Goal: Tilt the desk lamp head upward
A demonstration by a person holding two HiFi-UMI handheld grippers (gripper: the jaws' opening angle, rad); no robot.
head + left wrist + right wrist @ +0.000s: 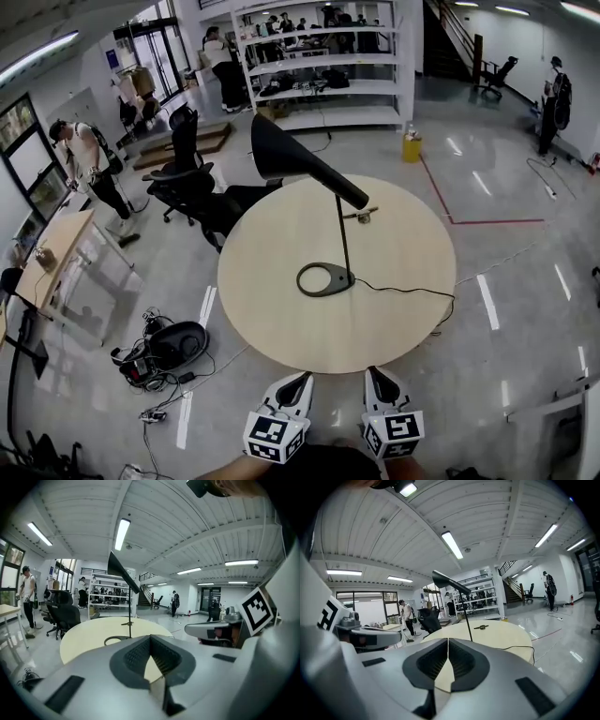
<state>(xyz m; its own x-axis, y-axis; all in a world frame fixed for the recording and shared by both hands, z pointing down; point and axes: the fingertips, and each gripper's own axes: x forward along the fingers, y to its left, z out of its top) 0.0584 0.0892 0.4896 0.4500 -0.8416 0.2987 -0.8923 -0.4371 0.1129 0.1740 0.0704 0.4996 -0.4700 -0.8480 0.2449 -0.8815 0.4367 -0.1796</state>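
The head view looks steeply down from above and behind the left gripper [300, 380] and right gripper [377, 375]. Each gripper view looks almost level along its own jaws. All three share the table [281, 281], desk lamp [305, 167] and shelves [328, 118] ahead of the grippers.

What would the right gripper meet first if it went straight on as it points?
Probably the table, on its bare top just past the near edge, since the right gripper points slightly down. The lamp stands further on; depth is unclear.
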